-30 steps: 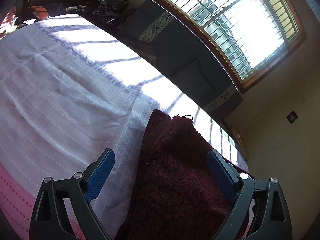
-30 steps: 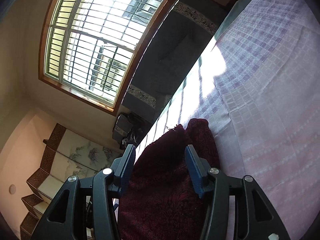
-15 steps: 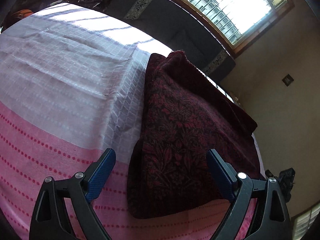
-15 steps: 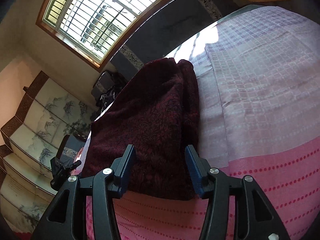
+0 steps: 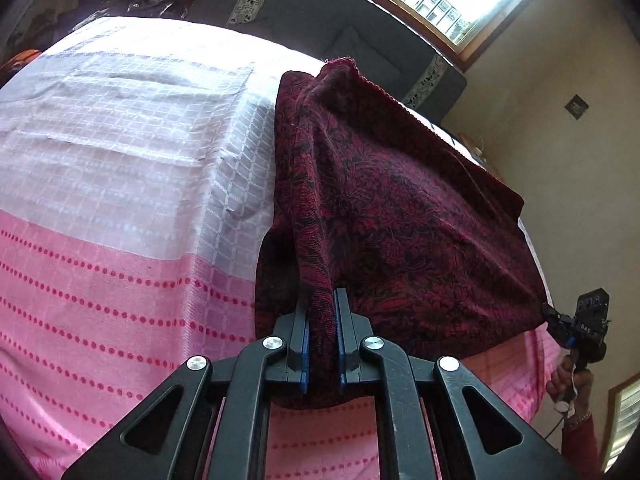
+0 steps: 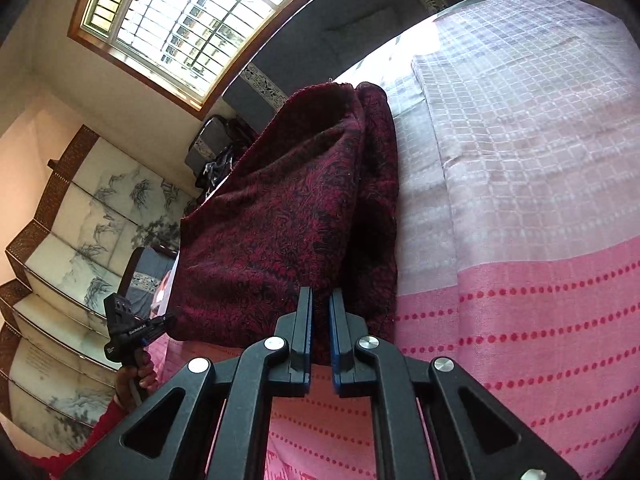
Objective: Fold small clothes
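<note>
Left gripper [image 5: 321,300] clamped on a bunched near corner of the dark red patterned cloth [image 5: 392,216], jaws just closed onto it, blue pads pressing a narrow fold that runs up and away from the fingertips. Right gripper [image 6: 321,298] likewise pinched shut on the opposite near corner of the same cloth [image 6: 288,216], jaws also just closed, fabric squeezed thin between the pads. Cloth stretched between the two grips along its near edge, that edge lifted just off the bed cover [image 5: 120,160], the rest sloping away toward the far side of the bed and resting there in a rumpled ridge. Lies ahead of and above both sets of fingers in the wrist views, spreading to the right of the left gripper and to the left of the right one. Bed cover beneath: pale checked weave farther off, pink band with red dotted lines nearer [image 6: 520,340]. Right gripper seen at the far right of the left wrist view [image 5: 560,326], gripping the corner, held by a hand [image 5: 568,384] in a red sleeve. Left gripper at the lower left of the right wrist view [image 6: 168,320], hand [image 6: 138,372] below it. Barred window [image 6: 172,20] behind.
</note>
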{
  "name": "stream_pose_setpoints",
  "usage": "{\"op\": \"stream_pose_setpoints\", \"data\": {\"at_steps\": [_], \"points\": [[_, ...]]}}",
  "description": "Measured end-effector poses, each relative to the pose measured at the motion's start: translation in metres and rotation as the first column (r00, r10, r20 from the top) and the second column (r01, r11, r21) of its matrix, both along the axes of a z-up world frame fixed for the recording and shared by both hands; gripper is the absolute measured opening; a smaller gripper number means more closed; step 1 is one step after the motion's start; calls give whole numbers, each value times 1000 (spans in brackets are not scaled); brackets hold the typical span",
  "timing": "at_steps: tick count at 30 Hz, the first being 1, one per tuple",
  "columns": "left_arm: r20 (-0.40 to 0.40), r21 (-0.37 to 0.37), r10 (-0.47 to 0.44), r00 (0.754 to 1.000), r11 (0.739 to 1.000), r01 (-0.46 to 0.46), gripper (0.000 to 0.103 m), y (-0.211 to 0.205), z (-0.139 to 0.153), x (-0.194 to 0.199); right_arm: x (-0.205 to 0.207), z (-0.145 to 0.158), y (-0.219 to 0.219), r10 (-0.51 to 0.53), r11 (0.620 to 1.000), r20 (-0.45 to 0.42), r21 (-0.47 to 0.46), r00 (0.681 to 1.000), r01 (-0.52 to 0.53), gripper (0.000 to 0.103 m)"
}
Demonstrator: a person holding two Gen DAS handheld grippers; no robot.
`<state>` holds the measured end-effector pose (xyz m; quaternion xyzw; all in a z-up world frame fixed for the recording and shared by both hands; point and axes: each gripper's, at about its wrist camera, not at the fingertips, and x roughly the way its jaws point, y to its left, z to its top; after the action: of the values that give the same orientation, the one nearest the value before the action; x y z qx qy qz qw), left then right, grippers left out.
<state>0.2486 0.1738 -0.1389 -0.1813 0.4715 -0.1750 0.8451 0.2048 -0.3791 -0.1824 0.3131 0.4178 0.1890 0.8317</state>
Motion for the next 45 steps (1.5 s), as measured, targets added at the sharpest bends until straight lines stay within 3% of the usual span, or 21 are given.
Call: {"op": "stream_pose_setpoints", "data": {"at_steps": [4, 10, 13, 15, 18, 21, 24, 29, 32, 36, 40, 45], "points": [[12, 42, -17, 1000, 999, 17, 10, -2, -2, -7, 0, -12, 1, 16, 999, -36, -42, 999, -18, 8], [10, 15, 5, 1000, 1000, -5, 12, 5, -4, -11, 4, -13, -3, -37, 999, -35, -9, 999, 37, 13], [2, 18, 46, 999, 999, -46, 28, 12, 7, -15, 1, 9, -7, -110, 993, 40, -40, 993, 111, 15], [60, 20, 72, 996, 997, -73, 34, 16, 22, -20, -1, 30, -3, -130, 988, 115, -66, 985, 138, 15], [155, 6, 51, 987, 999, -52, 34, 10, 47, -19, 8, 54, 17, -75, 992, 187, -87, 979, 93, 16], [206, 6, 9, 978, 1000, -10, 34, -11, 62, 0, 34, 66, 48, -7, 983, 197, -178, 980, 43, 17], [233, -7, -31, 972, 999, 33, 34, -37, 69, 33, 65, 66, 65, 6, 984, 195, -176, 981, 29, 17], [225, -35, -7, 974, 999, 16, 34, -60, 56, 94, 111, 56, 61, -67, 990, 165, -108, 984, 85, 23], [143, -86, 92, 985, 993, -80, 34, -45, 34, 127, 133, 44, 54, -118, 987, 124, -95, 985, 130, 26], [41, -145, 184, 982, 974, -176, 34, -18, -2, 138, 147, 20, 50, -151, 979, 45, -130, 988, 156, 28], [91, -99, 159, 983, 984, -150, 27, -20, -11, 132, 149, 4, 54, -143, 975, 21, -166, 989, 145, 28], [148, 2, 148, 978, 989, -150, 27, -33, 5, 123, 139, 22, 57, -170, 968, 66, -177, 983, 179, 31]]}}
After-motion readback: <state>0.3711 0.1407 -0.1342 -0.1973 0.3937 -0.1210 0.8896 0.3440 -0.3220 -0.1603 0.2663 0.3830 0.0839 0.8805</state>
